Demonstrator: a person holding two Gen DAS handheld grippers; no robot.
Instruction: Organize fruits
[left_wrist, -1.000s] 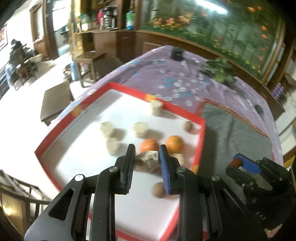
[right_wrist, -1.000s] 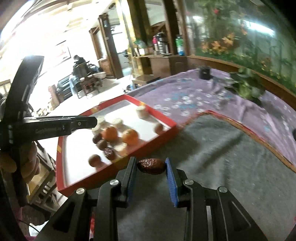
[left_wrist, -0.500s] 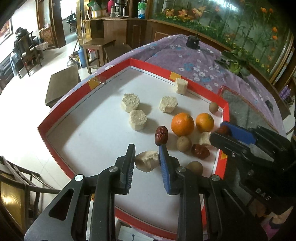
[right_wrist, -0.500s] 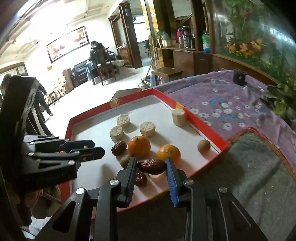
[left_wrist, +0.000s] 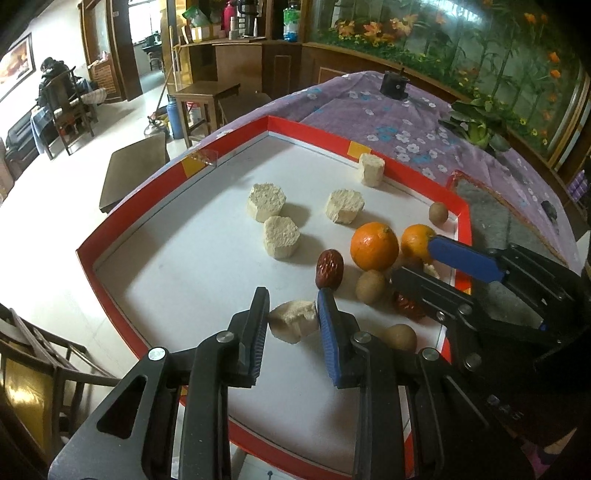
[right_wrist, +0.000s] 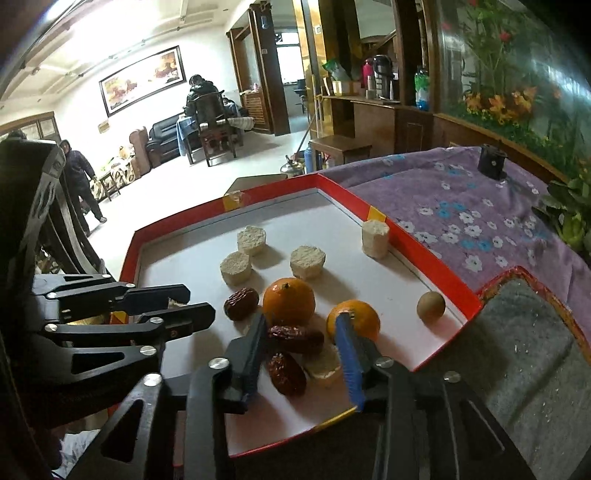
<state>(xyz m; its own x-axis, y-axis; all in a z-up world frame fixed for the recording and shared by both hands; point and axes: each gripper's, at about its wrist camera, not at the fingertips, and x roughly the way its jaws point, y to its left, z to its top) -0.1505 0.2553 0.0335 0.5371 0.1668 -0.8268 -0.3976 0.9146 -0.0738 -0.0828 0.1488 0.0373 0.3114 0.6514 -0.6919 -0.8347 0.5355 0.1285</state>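
Date (right_wrist: 295, 338) lies crosswise between right tool (right_wrist: 301, 341) fingers, touching only one, low over red tray (right_wrist: 436, 266) near oranges; jaws part-open. Left tool (left_wrist: 291, 321) nips pale cake piece (left_wrist: 293, 320) at tray's near side.

Purple floral tablecloth (left_wrist: 388, 122), grey mat (right_wrist: 532, 354), potted plant (left_wrist: 476, 122), wooden stool (left_wrist: 207, 92), framed painting (right_wrist: 142, 79)

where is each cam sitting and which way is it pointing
Left wrist: on the left gripper, looking along its fingers over the red tray; they hold a pale chunk; the right gripper enters from the right.
Right wrist: on the right gripper, facing the tray, a red date between its fingers.
Shared: tray, oranges.
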